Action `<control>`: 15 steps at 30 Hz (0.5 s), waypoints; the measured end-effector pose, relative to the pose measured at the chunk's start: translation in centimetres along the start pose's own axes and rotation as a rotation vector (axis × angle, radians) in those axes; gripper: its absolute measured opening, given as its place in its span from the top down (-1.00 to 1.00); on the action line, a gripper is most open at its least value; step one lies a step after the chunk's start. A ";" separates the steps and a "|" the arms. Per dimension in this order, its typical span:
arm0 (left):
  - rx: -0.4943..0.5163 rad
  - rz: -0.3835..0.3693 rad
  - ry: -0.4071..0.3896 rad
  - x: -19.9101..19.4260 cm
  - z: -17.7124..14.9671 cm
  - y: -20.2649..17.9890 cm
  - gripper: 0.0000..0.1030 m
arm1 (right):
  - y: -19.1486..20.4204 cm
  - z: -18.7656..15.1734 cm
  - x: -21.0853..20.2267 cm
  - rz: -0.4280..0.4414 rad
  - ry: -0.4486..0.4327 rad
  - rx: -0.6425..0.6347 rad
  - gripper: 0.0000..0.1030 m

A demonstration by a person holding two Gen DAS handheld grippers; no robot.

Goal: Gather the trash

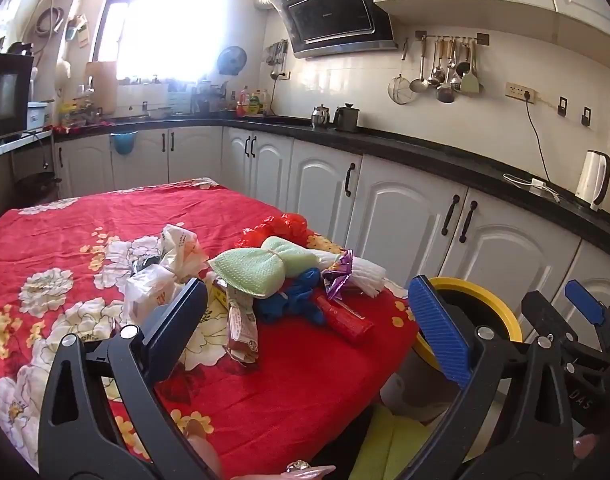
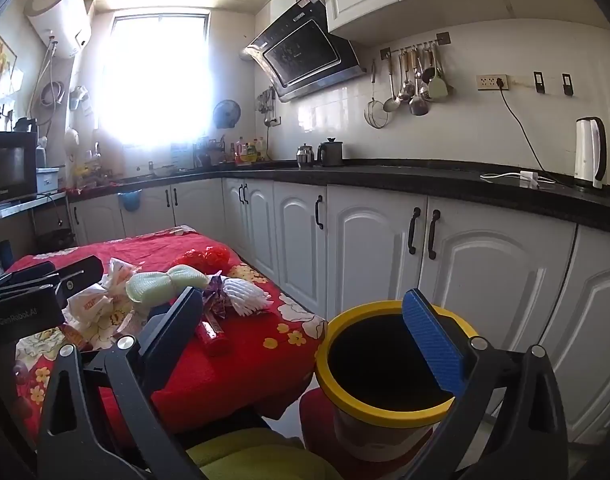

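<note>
A heap of trash lies on the red floral tablecloth [image 1: 65,216]: a green mesh sponge [image 1: 253,272], a blue glove [image 1: 293,300], a red tube [image 1: 345,320], a purple foil wrapper [image 1: 339,276], white foam netting [image 1: 365,276], a snack packet [image 1: 241,328] and crumpled white bags [image 1: 165,276]. My left gripper [image 1: 309,332] hangs open just short of the heap, holding nothing. My right gripper [image 2: 305,336] is open and empty too, beside the table's corner above a yellow-rimmed bin [image 2: 389,364]. The same bin [image 1: 481,300] shows behind the left gripper's right finger.
White cabinets [image 2: 369,240] under a black counter [image 2: 425,180] run close along the table's right side, leaving a narrow aisle. A white kettle [image 2: 591,152] stands on the counter. The left gripper's body [image 2: 25,304] shows at the right wrist view's left edge. Yellow-green cloth [image 2: 241,460] lies below.
</note>
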State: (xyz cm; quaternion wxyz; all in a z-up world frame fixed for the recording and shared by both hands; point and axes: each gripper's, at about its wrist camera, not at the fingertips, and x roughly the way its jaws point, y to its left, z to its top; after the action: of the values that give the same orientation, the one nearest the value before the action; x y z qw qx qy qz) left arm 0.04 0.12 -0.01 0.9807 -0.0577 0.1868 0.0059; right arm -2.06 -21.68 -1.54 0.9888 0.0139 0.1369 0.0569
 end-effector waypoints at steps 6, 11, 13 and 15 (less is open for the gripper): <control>0.002 0.004 -0.004 -0.1 0.1 0.2 -0.79 | 0.7 0.0 -0.6 0.010 -0.014 -0.009 -0.88; 0.003 0.000 -0.010 -0.5 0.2 -0.8 -0.79 | 0.7 0.2 -0.7 0.009 -0.016 -0.010 -0.88; 0.003 0.000 -0.012 -0.6 0.3 -0.9 -0.79 | 0.7 0.1 -0.7 0.007 -0.016 -0.011 -0.88; 0.003 0.002 -0.013 -0.7 0.3 -1.0 -0.79 | 0.7 0.1 -0.6 0.008 -0.016 -0.011 -0.88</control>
State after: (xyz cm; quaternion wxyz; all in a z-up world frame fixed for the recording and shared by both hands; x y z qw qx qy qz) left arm -0.46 -0.86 0.66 0.9820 -0.0560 0.1805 0.0067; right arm -2.70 -21.11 -1.22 0.9897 0.0092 0.1289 0.0616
